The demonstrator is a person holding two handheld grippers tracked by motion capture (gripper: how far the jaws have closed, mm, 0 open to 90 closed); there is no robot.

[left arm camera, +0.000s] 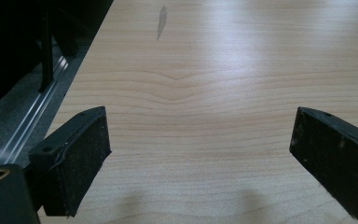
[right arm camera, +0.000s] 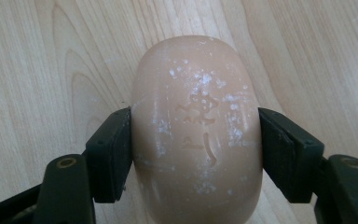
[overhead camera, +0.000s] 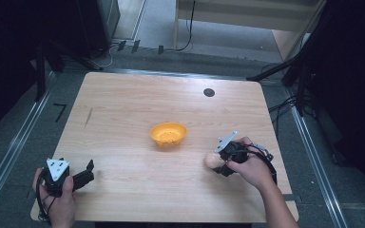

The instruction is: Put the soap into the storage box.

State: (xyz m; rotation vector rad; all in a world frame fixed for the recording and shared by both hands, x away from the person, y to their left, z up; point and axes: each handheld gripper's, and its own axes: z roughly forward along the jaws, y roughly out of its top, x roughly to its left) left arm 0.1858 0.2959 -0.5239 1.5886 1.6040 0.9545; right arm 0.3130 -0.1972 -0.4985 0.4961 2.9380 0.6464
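Soap sits pinched in our right gripper jaws near the counter, the orange bowl probably next, while our left gripper waits wide open, empty.

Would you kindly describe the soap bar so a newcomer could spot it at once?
On the wooden table, look right of the orange bowl. The soap bar sits between the jaws of the right hand-held gripper: a rounded, pale peach lump with a stamped mark.
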